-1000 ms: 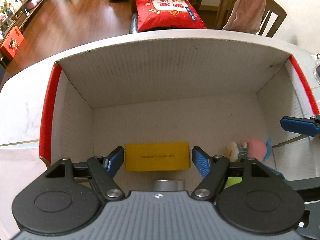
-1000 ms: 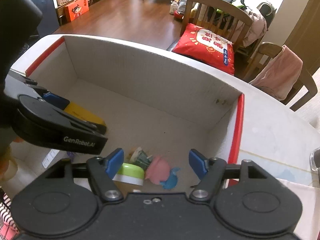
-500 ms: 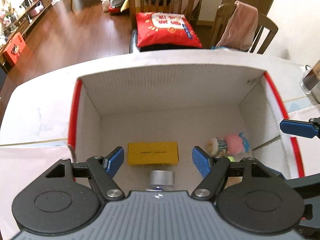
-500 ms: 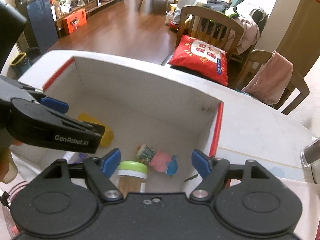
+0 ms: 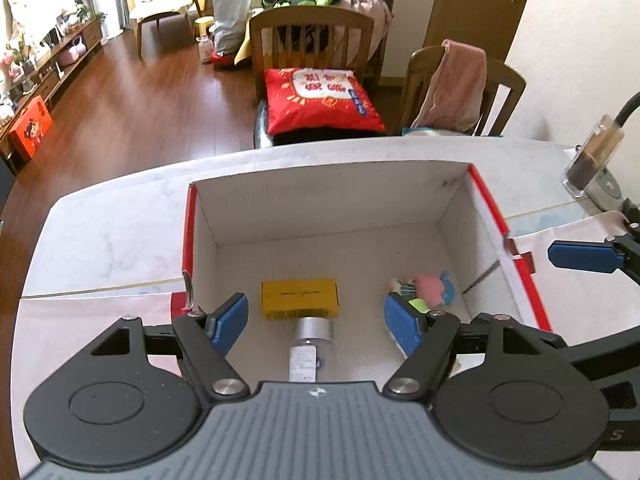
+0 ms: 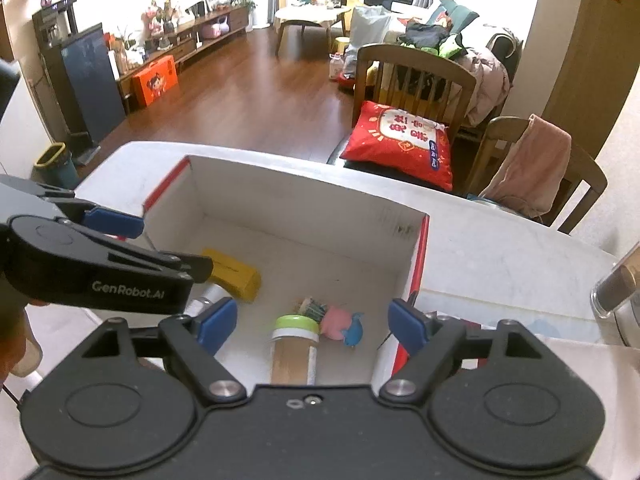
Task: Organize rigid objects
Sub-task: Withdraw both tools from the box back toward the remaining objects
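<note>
Cardboard box [image 5: 452, 216] holds a stiff carton [image 5: 299, 295], slick bottle [image 5: 310, 344] and jar [image 6: 294, 346] — best gripped across their sides; left gripper [image 5: 316, 322] part-open, right gripper [image 6: 310, 322] opening, both empty.

surface: my white marble-look table [image 5: 120, 232], filling mid-frame | centre: white cardboard box with red edges [image 5: 486, 200] sits on it | right edge: glass jar of dark stuff [image 5: 592, 160] stands on it | lower left: pale cloth [image 5: 80, 320] covers it
</note>
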Motion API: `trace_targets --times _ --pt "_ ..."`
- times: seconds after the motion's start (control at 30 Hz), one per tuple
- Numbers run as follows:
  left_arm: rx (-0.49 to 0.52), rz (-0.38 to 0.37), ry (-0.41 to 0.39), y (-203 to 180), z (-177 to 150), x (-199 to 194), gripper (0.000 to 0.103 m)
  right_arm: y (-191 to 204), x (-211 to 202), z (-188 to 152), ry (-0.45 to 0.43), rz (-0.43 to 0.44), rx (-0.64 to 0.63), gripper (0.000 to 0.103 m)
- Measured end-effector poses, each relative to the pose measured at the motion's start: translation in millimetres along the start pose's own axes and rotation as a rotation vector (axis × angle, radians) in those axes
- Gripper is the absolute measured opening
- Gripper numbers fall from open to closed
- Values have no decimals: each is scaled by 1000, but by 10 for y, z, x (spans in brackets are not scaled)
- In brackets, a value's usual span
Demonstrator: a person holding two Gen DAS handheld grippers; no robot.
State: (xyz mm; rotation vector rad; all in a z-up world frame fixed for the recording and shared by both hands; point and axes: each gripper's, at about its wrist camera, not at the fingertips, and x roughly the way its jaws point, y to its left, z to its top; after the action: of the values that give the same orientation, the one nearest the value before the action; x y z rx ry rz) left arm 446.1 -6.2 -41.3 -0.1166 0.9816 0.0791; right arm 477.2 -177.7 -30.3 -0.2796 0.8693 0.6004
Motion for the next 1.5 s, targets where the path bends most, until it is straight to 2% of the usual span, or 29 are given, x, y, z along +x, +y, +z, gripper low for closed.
trace_targets --times 0.57,0.63,0.9,1.07,1.5 --pt "-2 -60 -89 169 -528 -801 75 416 -689 -413 -95 45 -3 93" --pt "-5 -64 -103 200 -604 -881 81 471 -775 -463 -110 54 4 94" --pt "24 -70 -153 268 -908 -1198 82 660 -1074 -763 -153 99 41 103" --pt "50 -71 -159 337 -1173 -1334 82 769 -1176 -1026 -145 119 64 103" --pt "34 -103 -122 406 -1888 -1390 82 895 -1207 -1729 -90 93 119 103"
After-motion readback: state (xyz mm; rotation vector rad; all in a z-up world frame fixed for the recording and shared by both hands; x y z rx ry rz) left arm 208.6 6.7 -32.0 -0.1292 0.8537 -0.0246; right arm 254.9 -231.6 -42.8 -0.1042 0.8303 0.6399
